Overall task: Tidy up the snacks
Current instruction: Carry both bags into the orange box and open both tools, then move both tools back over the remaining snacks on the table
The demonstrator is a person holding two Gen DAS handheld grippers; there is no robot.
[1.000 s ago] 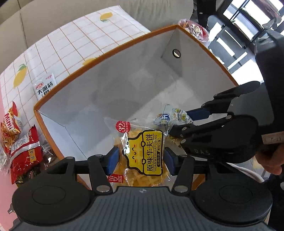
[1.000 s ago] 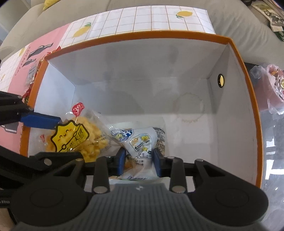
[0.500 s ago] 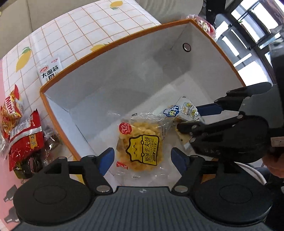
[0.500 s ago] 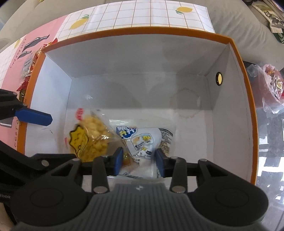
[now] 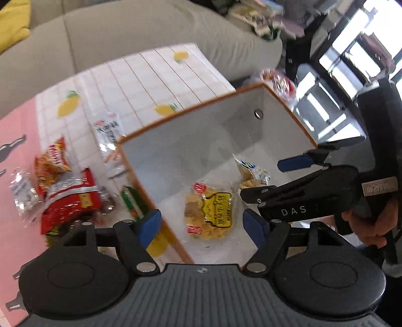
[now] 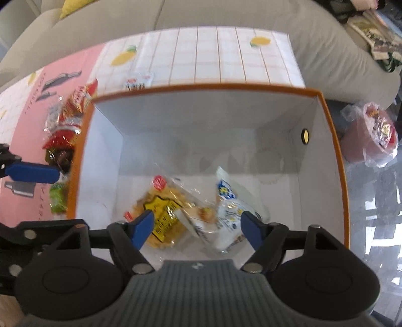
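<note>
Left tongs (image 5: 202, 222) spread wide, nothing between the blue pads, hovering above the near left corner of the box (image 5: 201, 104). Right tongs (image 6: 196, 223) likewise spread wide and empty, over the near part of the box interior. Yellow-label snack pack (image 5: 209, 213) lying flat on the white box floor, clear wrap, red round sticker at one corner. White-and-blue snack pack (image 6: 231, 206) just beside it on the right, one edge tilted up, touching or overlapping the yellow one. Box white inside, orange rim, small round hole in the right wall. Outside the box on the left, on the desk (image 5: 140, 73) with pink and lemon-tile cloth: red snack packs (image 5: 67, 198), orange-red pack (image 5: 54, 157), white pack (image 5: 106, 127) near the far corner, green pack (image 6: 57, 198) against the box wall. Motion blur on these. Beige sofa (image 6: 226, 17) behind the desk. Red bagged item (image 6: 378, 134) right of the box.
</note>
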